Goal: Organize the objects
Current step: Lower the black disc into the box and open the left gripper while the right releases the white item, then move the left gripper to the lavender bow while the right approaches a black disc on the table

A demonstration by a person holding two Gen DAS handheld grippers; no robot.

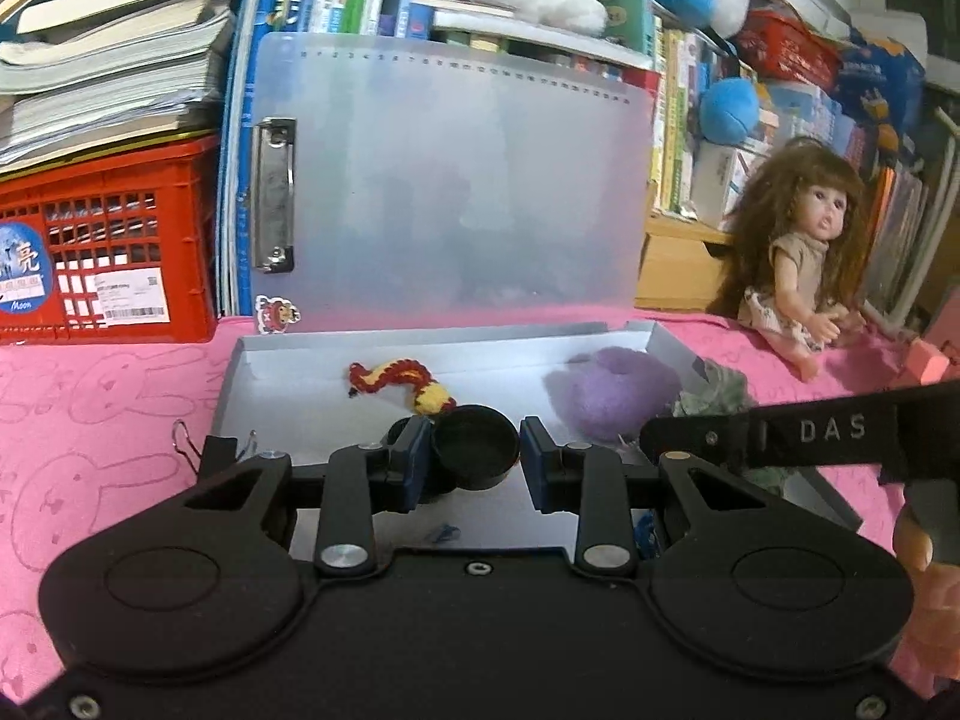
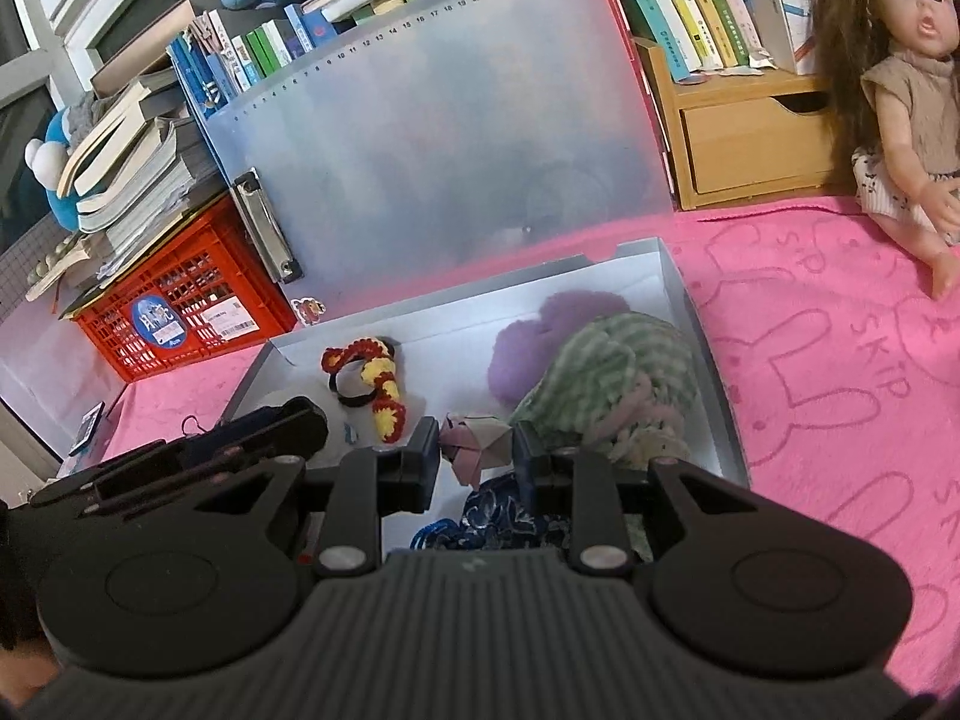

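Note:
An open shallow silver box lies on the pink cloth, its frosted lid standing upright behind it. My left gripper hangs over the box's near part, shut on a small black round pot. My right gripper is over the same box, shut on a pink folded-paper figure. Inside the box lie a red-and-yellow crocheted band, a purple fluffy ball, a green striped cloth toy and a blue embroidered pouch. Each gripper shows from the side in the other's view.
A red crate under stacked books stands at the back left. A long-haired doll sits at the right beside a wooden drawer unit. A binder clip lies left of the box. Bookshelves and plush toys line the back.

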